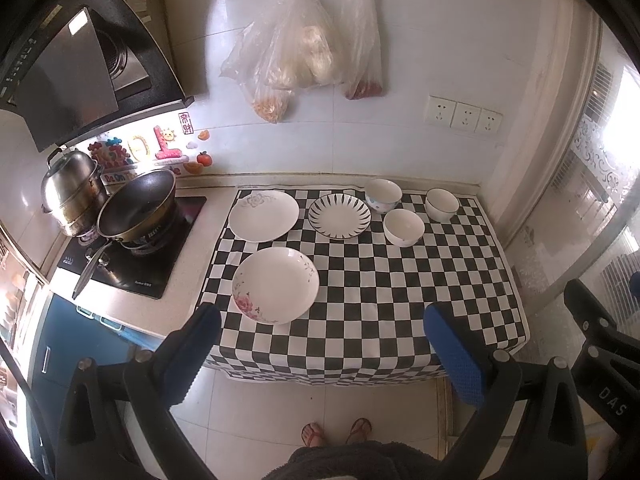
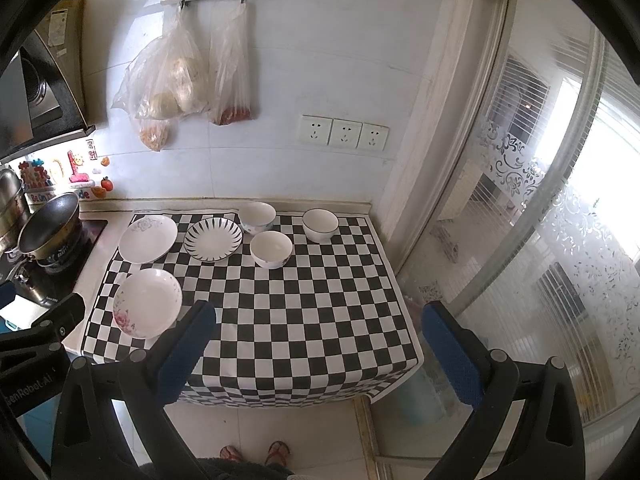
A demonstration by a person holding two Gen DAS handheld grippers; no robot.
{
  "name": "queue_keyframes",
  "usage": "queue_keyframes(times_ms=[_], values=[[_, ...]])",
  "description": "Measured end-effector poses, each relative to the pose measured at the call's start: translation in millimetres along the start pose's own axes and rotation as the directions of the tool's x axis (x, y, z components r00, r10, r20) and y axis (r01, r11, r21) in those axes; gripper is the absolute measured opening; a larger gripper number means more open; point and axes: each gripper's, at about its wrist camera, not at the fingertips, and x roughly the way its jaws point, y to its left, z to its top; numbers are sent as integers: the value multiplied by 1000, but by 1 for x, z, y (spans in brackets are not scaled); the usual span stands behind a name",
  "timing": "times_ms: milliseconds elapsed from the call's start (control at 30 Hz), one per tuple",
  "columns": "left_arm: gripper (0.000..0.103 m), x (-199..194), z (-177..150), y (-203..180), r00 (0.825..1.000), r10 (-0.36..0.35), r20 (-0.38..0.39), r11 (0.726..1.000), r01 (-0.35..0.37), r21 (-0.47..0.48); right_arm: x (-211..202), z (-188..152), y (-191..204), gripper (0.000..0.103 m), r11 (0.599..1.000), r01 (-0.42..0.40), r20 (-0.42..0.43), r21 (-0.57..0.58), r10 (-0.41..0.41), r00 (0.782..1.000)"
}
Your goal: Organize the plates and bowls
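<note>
Blue ribbed pads line both grippers; the left gripper (image 1: pixel 322 320) and right gripper (image 2: pixel 320 316) each hang wide apart, empty, above the near edge of a checkered cloth (image 1: pixel 400 300). On it sit glossy round dishes: a pink-flowered plate (image 1: pixel 276 285) near left, a grey-flowered plate (image 1: pixel 264 215) and striped-rim plate (image 1: pixel 339 215) farther back, and three white bowls (image 1: pixel 403 227) far right, apart from one another. Only the left view shows the steel pot (image 1: pixel 72 192) whole; the right view shows more of the frosted glass door (image 2: pixel 540 208).
</note>
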Motion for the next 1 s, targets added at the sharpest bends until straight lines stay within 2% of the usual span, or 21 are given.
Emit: queue_keyframes(times_ms=[1000], values=[[103, -2, 2, 2, 1000, -6, 17, 1000, 6, 7, -4, -3, -6, 103, 1000, 12, 17, 19, -12, 1000]])
